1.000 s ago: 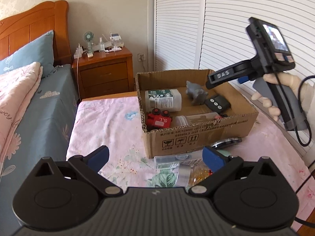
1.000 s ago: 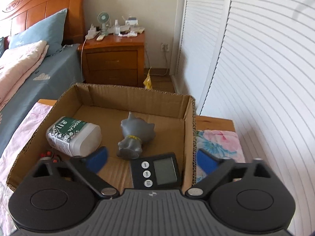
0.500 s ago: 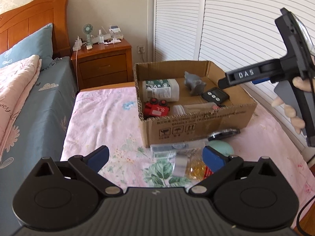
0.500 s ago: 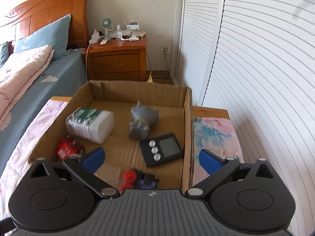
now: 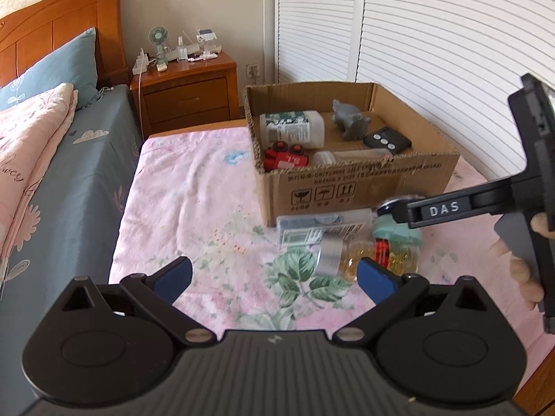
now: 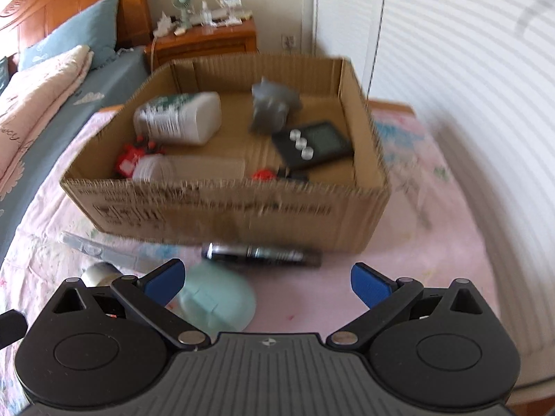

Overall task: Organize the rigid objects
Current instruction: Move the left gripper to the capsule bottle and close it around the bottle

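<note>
A cardboard box (image 5: 357,187) (image 6: 229,208) on the pink floral table holds a white bottle (image 5: 293,128), a grey figurine (image 5: 348,121), a black timer (image 6: 312,144), a red toy (image 5: 284,157) and a clear container (image 6: 194,170). In front of the box lie a clear case (image 5: 322,230), a jar with a silver lid (image 5: 367,258), a teal object (image 6: 215,300) and a dark cylinder (image 6: 260,253). My left gripper (image 5: 274,275) is open and empty above the cloth. My right gripper (image 6: 267,280) is open and empty, just before the box and over the teal object.
A bed with a blue pillow (image 5: 52,69) lies left. A wooden nightstand (image 5: 189,90) with a small fan stands behind. White louvred doors (image 5: 433,34) run along the right. The table edge is at lower right.
My right gripper has pulled back and down from over the box to the items in front of it. My left gripper has drawn back and risen a little.
</note>
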The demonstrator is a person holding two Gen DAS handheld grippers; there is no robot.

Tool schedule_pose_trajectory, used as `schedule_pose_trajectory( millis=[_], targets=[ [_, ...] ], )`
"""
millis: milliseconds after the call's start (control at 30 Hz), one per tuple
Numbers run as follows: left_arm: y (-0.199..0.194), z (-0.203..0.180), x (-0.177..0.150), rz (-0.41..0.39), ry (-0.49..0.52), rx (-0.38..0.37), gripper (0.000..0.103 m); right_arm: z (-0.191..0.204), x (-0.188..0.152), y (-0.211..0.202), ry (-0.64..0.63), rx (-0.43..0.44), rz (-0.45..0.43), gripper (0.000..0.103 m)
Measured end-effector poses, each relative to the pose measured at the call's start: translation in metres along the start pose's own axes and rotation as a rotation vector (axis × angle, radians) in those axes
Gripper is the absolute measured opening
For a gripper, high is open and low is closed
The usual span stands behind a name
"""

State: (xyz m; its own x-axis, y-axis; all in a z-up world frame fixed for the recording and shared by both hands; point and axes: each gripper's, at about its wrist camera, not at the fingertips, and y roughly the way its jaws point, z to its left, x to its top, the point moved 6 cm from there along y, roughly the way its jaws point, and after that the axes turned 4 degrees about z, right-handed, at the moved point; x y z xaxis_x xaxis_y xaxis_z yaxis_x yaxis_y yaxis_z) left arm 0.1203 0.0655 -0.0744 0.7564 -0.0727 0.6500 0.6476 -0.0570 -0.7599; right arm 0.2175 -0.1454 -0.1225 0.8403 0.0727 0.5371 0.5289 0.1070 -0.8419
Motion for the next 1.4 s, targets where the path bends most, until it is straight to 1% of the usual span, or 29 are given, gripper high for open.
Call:
schedule_pose_trajectory(
  millis=[200, 433, 500, 567, 633, 800, 933, 967, 1133, 1233, 1400],
  targets=[
    [0.002, 0.013, -0.006, 0.007, -0.032, 0.001, 0.101, 0.010, -0.006, 0.016, 0.013, -0.015, 0.041, 0.103],
    [0.006, 0.020, -0.010, 0.016, -0.036, -0.006, 0.101, 0.016, -0.007, 0.028, 0.020, -0.036, 0.042, 0.103],
    [0.006, 0.020, -0.010, 0.018, -0.032, -0.010, 0.101, 0.016, -0.008, 0.032, 0.026, -0.051, 0.049, 0.103],
    [0.007, 0.019, -0.010, 0.020, -0.029, -0.014, 0.101, 0.015, -0.010, 0.032, 0.016, -0.081, 0.037, 0.103],
    [0.009, 0.017, -0.011, 0.024, -0.023, -0.020, 0.101, 0.010, -0.013, 0.031, 0.025, -0.081, 0.034, 0.103],
    [0.012, 0.006, -0.012, 0.030, 0.008, -0.048, 0.101, -0.013, -0.022, 0.025, 0.044, -0.095, 0.037, 0.103],
    [0.019, -0.008, -0.013, 0.039, 0.030, -0.110, 0.101, -0.028, -0.031, 0.018, 0.034, -0.090, 0.040, 0.103],
    [0.022, -0.012, -0.014, 0.046, 0.035, -0.124, 0.101, -0.030, -0.034, 0.018, 0.021, -0.101, 0.039, 0.103],
    [0.037, -0.031, -0.023, 0.092, 0.076, -0.179, 0.101, -0.037, -0.043, 0.011, 0.009, -0.091, 0.013, 0.103],
    [0.047, -0.041, -0.031, 0.124, 0.095, -0.195, 0.101, -0.037, -0.045, 0.010, -0.001, -0.088, 0.005, 0.103],
    [0.061, -0.056, -0.039, 0.164, 0.113, -0.198, 0.101, -0.036, -0.045, 0.010, -0.022, -0.075, -0.003, 0.103]
  ],
)
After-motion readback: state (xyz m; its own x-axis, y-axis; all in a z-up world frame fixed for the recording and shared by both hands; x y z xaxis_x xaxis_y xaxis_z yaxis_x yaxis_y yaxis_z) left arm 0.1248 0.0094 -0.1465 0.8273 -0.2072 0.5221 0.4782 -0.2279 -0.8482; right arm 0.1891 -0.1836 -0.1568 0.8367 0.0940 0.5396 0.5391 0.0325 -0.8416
